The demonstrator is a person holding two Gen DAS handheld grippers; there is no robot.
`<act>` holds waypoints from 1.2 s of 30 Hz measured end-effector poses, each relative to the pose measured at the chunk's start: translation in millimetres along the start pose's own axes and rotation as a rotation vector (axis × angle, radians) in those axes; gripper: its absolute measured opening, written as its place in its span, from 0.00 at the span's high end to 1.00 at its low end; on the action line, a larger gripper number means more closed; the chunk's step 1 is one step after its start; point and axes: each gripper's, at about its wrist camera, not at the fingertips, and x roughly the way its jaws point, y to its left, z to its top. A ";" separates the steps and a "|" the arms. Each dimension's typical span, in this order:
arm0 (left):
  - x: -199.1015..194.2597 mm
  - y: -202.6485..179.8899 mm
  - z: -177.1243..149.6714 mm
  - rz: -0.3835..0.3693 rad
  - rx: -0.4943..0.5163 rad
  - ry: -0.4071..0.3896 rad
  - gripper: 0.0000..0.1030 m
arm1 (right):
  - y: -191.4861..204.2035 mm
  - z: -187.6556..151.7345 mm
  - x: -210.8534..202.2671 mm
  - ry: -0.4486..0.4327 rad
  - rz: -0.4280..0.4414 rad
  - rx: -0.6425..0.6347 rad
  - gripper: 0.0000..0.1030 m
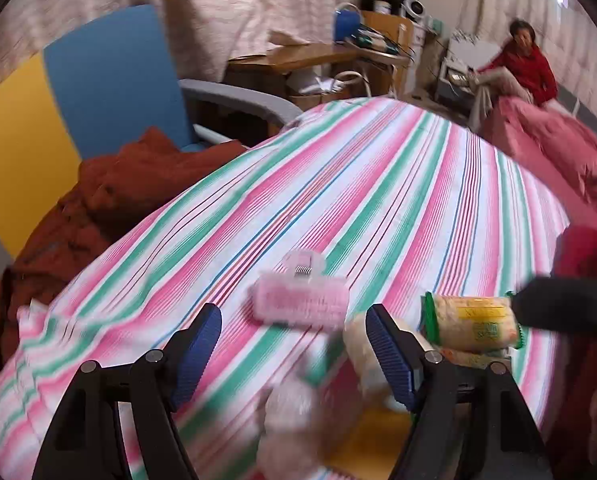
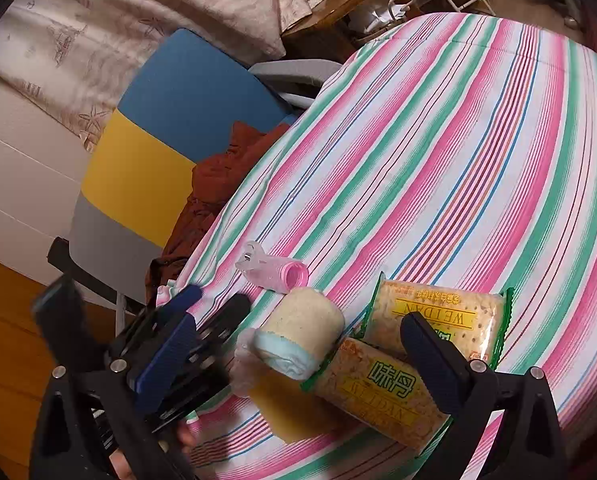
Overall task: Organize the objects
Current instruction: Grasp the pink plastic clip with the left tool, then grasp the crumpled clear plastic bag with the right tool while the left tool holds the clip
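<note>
Blue-padded fingers of left gripper (image 1: 294, 352) nearest in the left view, spread wide, nothing between them. Just ahead, centred on that gap: pink roller (image 1: 298, 300) with its clip, lying on striped sheet (image 1: 378, 184). Long axis crosswise, running from one pad toward the other, so a straight close would likely land on the roller's ends rather than its sides. Probably calls for a wrist turn first, or a grab by the clip tab at the far side. Much motion blur here; exact gap between pads and roller hard to tell.

Right gripper (image 2: 298, 360) also released, fingers wide apart, poised over a cluster at the sheet's near edge: rolled cloth (image 2: 302, 324), yellow sponge (image 2: 286, 412), near cracker pack (image 2: 378, 392), far cracker pack (image 2: 438, 312). Packs side by side and touching, near one slanting under the right-hand finger. Roller beyond the rolled cloth, off to the far left of that cluster, close to the left gripper's blurred tips.

Judged from this: left hand nearer the roller, right hand nearer the packs. Sorting barely begun, all items loose in one patch.
</note>
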 end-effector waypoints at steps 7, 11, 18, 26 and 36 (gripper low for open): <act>50.1 8.9 7.2 -0.077 -0.058 0.102 0.35 | 1.9 -0.9 3.4 0.008 -0.013 -0.017 0.00; 36.7 35.9 -3.5 -0.165 -0.215 0.034 0.36 | 2.3 0.3 5.6 0.001 -0.033 -0.030 0.00; -27.7 81.8 -37.4 -0.149 -0.438 -0.104 0.36 | 8.7 1.4 14.1 0.010 -0.077 -0.081 0.00; -110.4 102.7 -109.6 0.007 -0.546 -0.155 0.36 | 58.1 -24.2 35.5 0.088 -0.054 -0.368 0.00; -181.3 76.4 -203.2 0.014 -0.634 -0.211 0.35 | 122.1 -87.5 75.4 0.157 -0.135 -0.884 0.00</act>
